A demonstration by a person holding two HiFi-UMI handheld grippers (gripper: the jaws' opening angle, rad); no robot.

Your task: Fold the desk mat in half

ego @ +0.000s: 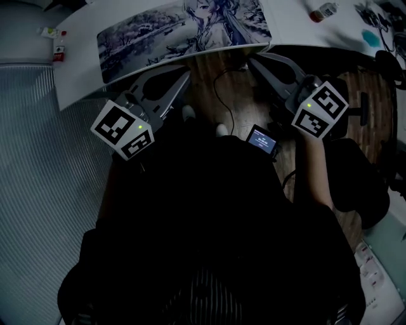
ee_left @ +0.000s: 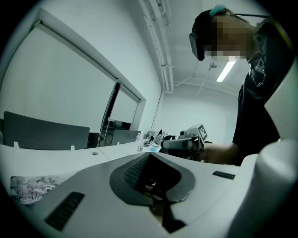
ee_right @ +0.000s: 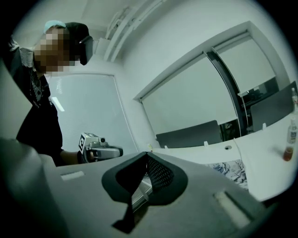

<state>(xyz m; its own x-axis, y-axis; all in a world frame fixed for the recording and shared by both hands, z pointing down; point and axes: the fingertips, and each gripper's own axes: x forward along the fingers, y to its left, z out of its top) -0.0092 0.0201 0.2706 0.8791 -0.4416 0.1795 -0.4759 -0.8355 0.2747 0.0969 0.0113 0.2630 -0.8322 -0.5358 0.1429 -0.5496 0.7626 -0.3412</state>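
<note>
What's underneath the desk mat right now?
The desk mat lies flat on the white table, which shows beside it. The surface beneath is covered, so nothing else can be seen.

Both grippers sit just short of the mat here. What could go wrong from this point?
1. The left gripper and right gripper are both shut and empty. Unless they open first, they may just shove the desk mat across the table.
2. The small bottle beside the mat's right end could get knocked during the fold.

Dim, underexposed head view, its lower half almost black. Both gripper views are brighter, with a ceiling strip light (ee_left: 226, 70) glowing, fisheye-curved lines, dark vignetted corners and soft foregrounds.
</note>
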